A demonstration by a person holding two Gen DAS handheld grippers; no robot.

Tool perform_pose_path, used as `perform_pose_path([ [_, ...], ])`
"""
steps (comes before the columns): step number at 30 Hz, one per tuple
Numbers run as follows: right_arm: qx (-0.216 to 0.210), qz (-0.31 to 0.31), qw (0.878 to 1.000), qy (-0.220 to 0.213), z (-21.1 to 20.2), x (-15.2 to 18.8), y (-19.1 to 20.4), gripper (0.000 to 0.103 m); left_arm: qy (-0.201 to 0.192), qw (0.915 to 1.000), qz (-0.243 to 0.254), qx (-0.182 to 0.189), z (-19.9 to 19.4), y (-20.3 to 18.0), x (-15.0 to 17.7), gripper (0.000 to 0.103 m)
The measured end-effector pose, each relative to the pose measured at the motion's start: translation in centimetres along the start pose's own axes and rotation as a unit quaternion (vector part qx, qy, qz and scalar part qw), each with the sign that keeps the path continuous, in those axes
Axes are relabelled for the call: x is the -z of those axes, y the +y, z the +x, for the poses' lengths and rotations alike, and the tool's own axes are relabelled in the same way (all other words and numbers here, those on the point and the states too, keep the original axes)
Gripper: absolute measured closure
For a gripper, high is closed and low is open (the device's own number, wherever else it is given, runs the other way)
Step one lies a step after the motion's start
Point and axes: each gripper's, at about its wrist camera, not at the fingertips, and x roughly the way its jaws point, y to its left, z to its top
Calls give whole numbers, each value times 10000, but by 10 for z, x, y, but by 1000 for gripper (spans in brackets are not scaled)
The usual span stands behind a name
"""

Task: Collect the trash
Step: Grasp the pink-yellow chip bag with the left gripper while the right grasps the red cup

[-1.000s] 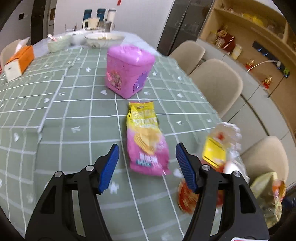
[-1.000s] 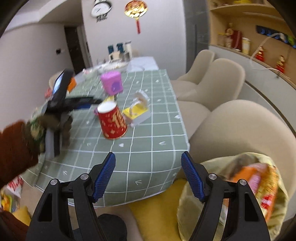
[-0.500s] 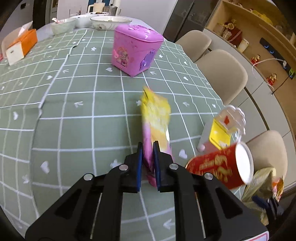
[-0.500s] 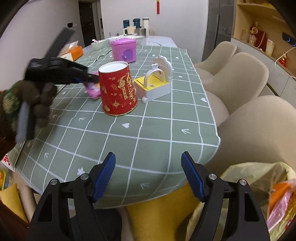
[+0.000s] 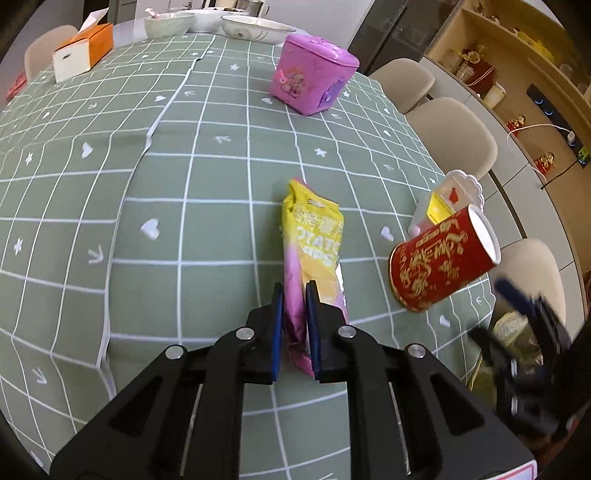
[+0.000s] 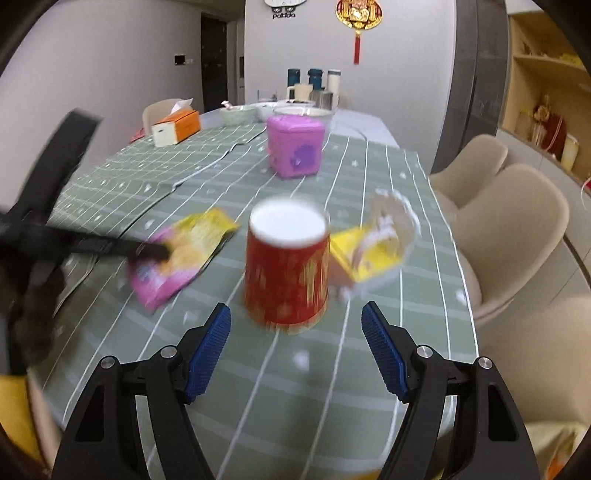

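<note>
My left gripper point(image 5: 293, 325) is shut on the near end of a yellow and pink chip bag point(image 5: 314, 240), which lies on the green checked tablecloth point(image 5: 184, 184). To its right stands a red paper cup point(image 5: 439, 262), and behind the cup a small yellow and white box point(image 5: 443, 201). In the right wrist view my right gripper point(image 6: 295, 343) is open, just short of the red cup point(image 6: 286, 266). The chip bag point(image 6: 181, 254) shows there at the left, with the left gripper point(image 6: 155, 253) clamped on it. The yellow box point(image 6: 373, 247) sits blurred to the cup's right.
A pink tin point(image 5: 310, 81) stands further up the table, with an orange tissue box point(image 5: 81, 48) and bowls point(image 5: 255, 27) at the far end. Beige chairs point(image 5: 454, 136) line the right side. A yellow bag of trash point(image 5: 517, 332) hangs past the table's right edge.
My left gripper closed on the chip bag's near end and shifted with it. The right gripper swung from the table's edge in toward the red cup, still open.
</note>
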Motion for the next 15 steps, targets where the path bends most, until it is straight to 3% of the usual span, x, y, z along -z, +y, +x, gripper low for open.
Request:
perform_pose_path([
  [5, -262, 28, 9996, -56, 28, -32, 4, 36, 0, 10000, -88, 23, -6, 9, 4, 82],
  [6, -266, 7, 9996, 8, 33, -37, 5, 49, -8, 9999, -95, 40, -7, 10, 5, 82],
  [7, -251, -32, 9997, 69, 35, -40, 6, 50, -23, 9999, -98, 79, -8, 11, 6, 81],
  [12, -248, -28, 9997, 47, 22, -42, 9, 50, -55, 9993, -157, 342, -11, 11, 11, 69],
  [15, -316, 143, 9994, 61, 11, -39, 2, 50, -65, 9992, -111, 385, -11, 6, 11, 68],
])
